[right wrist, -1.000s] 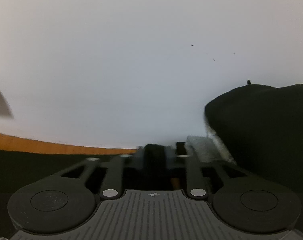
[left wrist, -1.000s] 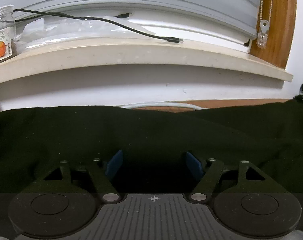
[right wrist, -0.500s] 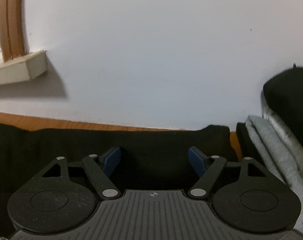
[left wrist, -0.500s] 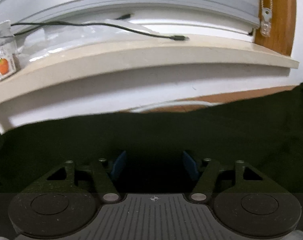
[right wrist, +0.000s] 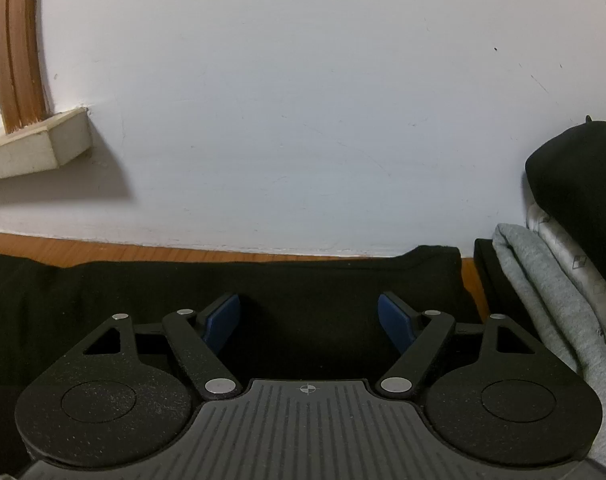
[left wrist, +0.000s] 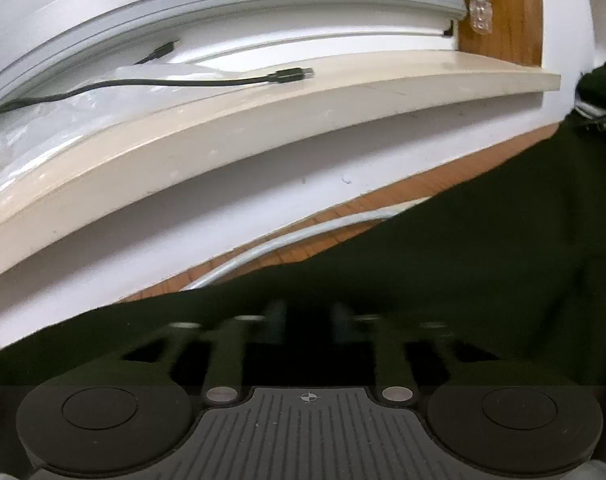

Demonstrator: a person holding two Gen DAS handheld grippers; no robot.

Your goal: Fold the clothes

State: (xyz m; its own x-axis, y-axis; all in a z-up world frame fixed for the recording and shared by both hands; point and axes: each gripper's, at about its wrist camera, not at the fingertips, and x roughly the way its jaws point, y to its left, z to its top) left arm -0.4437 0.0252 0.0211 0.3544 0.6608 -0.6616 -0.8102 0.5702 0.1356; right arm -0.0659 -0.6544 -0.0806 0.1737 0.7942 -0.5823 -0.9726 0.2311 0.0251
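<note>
Left wrist view shows the left claw [left wrist: 307,320] closed down on the black garment [left wrist: 443,280] — its jaws have just been closing, and the fingers are blurred and drawn together with dark cloth bunched around them, so the pads seem to pinch the fabric, though the exact contact is lost in the dark. That garment fills the frame from 3 o'clock round to 7 o'clock, lying over the wooden desk [left wrist: 303,254], where a pale cable [left wrist: 263,254] runs along just beyond the cloth's far edge. Up at 11 o'clock a black charging cable [left wrist: 183,82] lies along the cream window sill [left wrist: 263,120], and at 1 o'clock a clear bead-chain pull [left wrist: 480,16] hangs against the wooden frame. Right wrist view has the right claw [right wrist: 307,316] wide open — its blue pads [right wrist: 223,318] stand well apart over the same black garment [right wrist: 303,280], with cloth beneath them but nothing gripped. Its jaws have been opening within the last moment. At 3 o'clock sits a stack of folded clothes [right wrist: 543,280], grey at the near side with black on top, beside the garment's edge, and a white wall [right wrist: 303,100] rises behind.
</note>
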